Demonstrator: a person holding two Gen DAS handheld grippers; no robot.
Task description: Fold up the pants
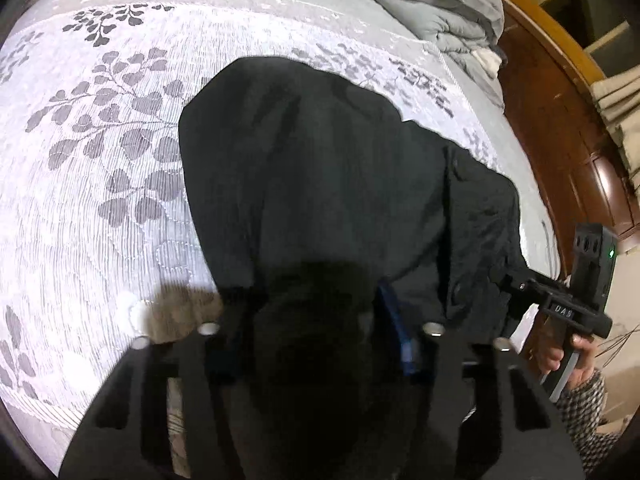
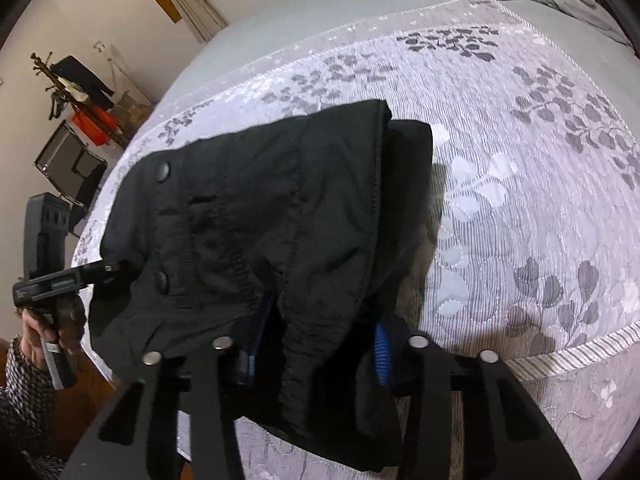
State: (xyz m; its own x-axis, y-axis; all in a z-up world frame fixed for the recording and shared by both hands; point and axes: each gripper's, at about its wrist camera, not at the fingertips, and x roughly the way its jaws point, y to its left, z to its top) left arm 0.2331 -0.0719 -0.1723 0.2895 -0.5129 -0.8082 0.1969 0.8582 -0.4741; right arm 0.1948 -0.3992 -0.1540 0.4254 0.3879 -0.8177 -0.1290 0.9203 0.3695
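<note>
Black pants (image 1: 320,160) lie in a folded bundle on a white bedspread (image 1: 100,180) with grey leaves. In the left wrist view my left gripper (image 1: 316,320) is shut on the near edge of the fabric, which fills the gap beside the blue pad (image 1: 402,332). My right gripper (image 1: 504,280) bites the pants' right edge there. In the right wrist view the pants (image 2: 260,200) show two snap buttons and a gathered waistband. My right gripper (image 2: 318,340) is shut on that waistband between its blue pads. My left gripper (image 2: 116,268) meets the pants at their left edge.
A rumpled grey duvet (image 1: 440,0) is piled at the far end of the bed. Dark wooden furniture (image 1: 560,140) runs along the bed's side. A chair (image 2: 68,164) and a red crate (image 2: 94,120) stand by the wall. A hand in a checked sleeve (image 2: 24,380) holds each gripper.
</note>
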